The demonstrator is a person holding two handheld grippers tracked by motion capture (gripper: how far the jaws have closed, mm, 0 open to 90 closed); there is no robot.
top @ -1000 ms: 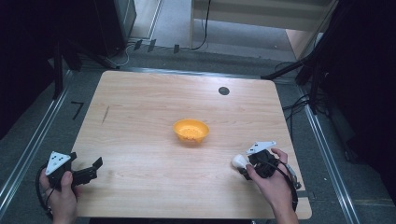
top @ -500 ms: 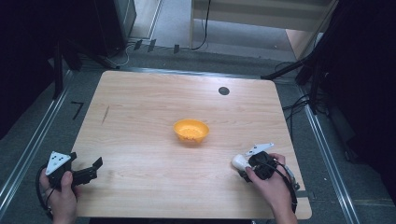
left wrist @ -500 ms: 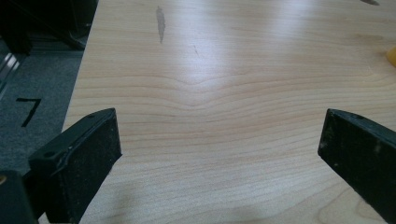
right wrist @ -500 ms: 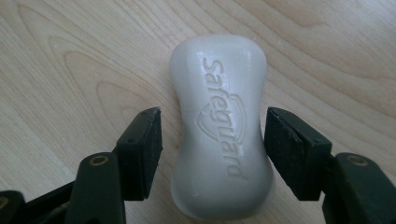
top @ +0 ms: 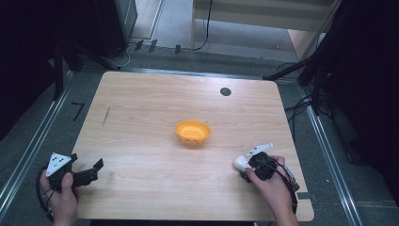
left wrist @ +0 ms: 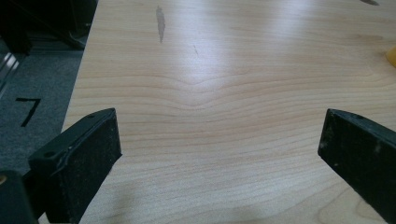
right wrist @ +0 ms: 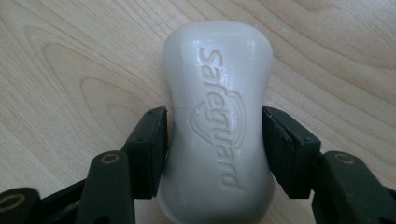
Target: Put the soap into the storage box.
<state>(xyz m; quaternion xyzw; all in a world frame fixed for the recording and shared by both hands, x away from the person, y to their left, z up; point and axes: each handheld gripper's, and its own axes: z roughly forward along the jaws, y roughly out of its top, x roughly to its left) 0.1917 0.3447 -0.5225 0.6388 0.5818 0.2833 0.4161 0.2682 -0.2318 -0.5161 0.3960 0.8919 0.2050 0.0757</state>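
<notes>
A white soap bar point(right wrist: 217, 116) stamped "Safeguard" lies flat on the wooden table point(top: 141, 117) near its front right. My right gripper point(right wrist: 213, 140) has just been closing on it, and both black pads now touch the bar's narrow waist. From above, the right gripper point(top: 245, 165) sits over the soap bar point(top: 239, 161) with a hand behind it. My left gripper point(top: 94, 170) rests at the front left corner, jaws wide apart. In its own view the left gripper point(left wrist: 219, 144) has bare wood between the jaws.
An orange bowl point(top: 192, 131) stands near the table's middle, its edge just showing as the orange bowl point(left wrist: 391, 56) at the far right. A small black round spot point(top: 225, 91) marks the far side. Dark floor and metal rails surround the table.
The right hand has settled a little lower over the soap bar, which has stayed where it was. The left hand and gripper have not moved.
</notes>
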